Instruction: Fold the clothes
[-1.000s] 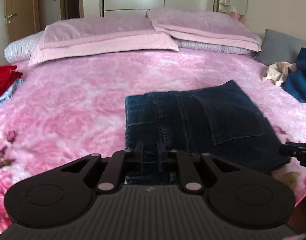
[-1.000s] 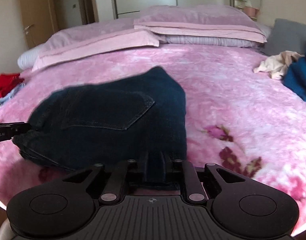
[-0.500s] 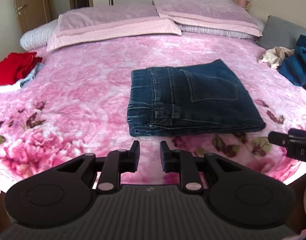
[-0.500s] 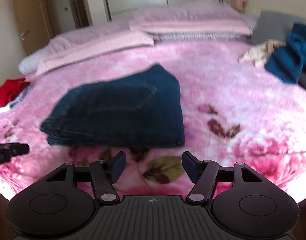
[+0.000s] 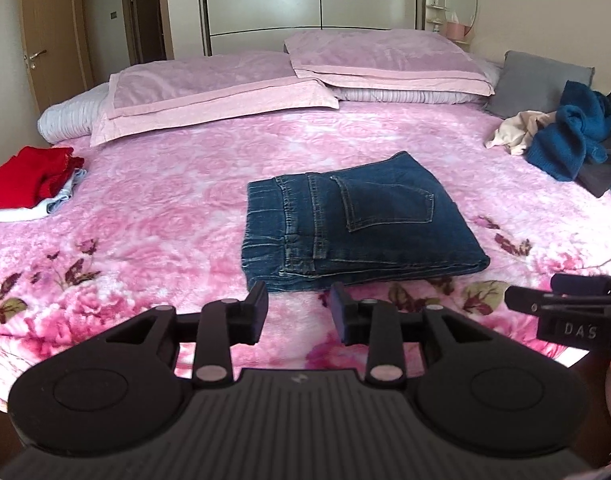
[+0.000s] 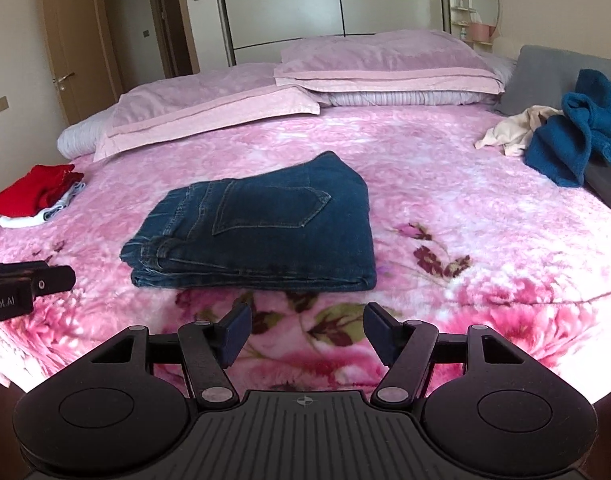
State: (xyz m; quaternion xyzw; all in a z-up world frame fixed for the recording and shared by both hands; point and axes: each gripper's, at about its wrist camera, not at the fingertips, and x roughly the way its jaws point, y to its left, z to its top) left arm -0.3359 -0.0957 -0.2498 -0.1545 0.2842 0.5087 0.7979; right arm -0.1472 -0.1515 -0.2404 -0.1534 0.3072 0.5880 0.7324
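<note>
A pair of dark blue jeans (image 5: pixel 357 220) (image 6: pixel 261 232) lies folded into a neat rectangle on the pink floral bedspread (image 5: pixel 153 216), back pocket facing up. My left gripper (image 5: pixel 298 312) hovers open just short of the jeans' near edge, nothing between its fingers. My right gripper (image 6: pixel 305 334) is open wider, also empty, a little back from the jeans' front edge. Each gripper shows at the edge of the other's view.
A folded stack topped by a red garment (image 5: pixel 25 180) (image 6: pixel 33 194) sits at the left edge of the bed. A heap with a blue sweater (image 5: pixel 569 136) (image 6: pixel 581 140) and beige cloth (image 6: pixel 513 130) lies at the right. Pillows (image 5: pixel 225 88) line the headboard.
Both grippers let go of the folded jeans and drew back from them. The jeans now rest flat on the bed, and both sets of fingers have opened further.
</note>
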